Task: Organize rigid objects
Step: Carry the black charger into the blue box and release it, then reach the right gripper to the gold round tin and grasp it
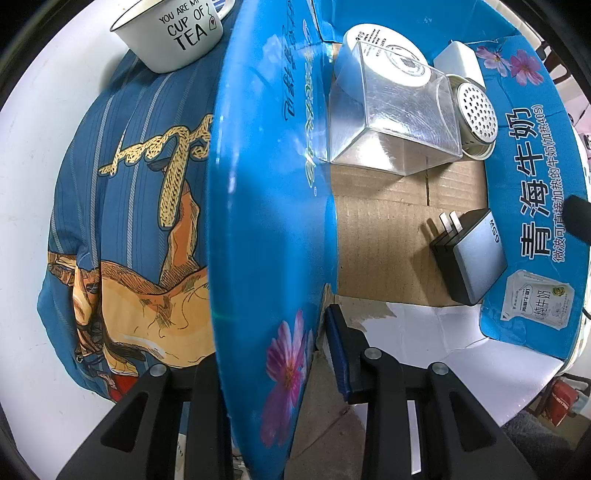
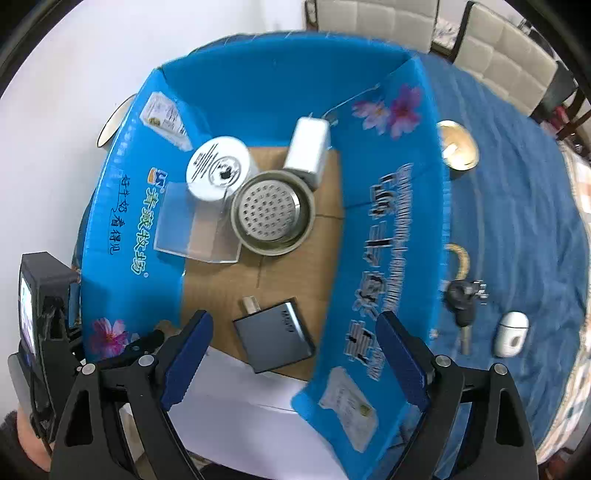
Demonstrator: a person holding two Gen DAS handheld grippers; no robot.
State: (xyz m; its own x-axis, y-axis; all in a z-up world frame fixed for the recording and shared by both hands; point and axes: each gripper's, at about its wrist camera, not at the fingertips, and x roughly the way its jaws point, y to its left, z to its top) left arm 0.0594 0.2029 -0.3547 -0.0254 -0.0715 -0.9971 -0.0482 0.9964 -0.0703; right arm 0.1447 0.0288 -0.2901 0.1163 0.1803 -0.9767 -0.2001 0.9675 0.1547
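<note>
Five things already lie inside the blue carton (image 2: 258, 92): a dark charger (image 2: 275, 334) near its near wall, and, toward the far end, a metal strainer (image 2: 271, 212), a clear plastic box (image 2: 195, 232), a white round tin (image 2: 219, 168) and a white adapter (image 2: 308, 149). Left outside on the blue cloth (image 2: 517, 221), well apart from the carton's right wall, are a key (image 2: 461, 306), a small white case (image 2: 511, 334) and a round brass-coloured lid (image 2: 458, 146); a white mug (image 1: 173, 33) stands beyond the carton's left wall. So the sorting looks a little over half done.

The right hand-held gripper (image 2: 295, 354) hangs released above the charger, jaws wide with nothing between them. The left hand-held gripper (image 1: 280, 354) is clenched on the carton's left flap (image 1: 266, 184), steadying it.

The cardboard floor is bare in the middle and near end; the upright flaps narrow any entry from the sides.
</note>
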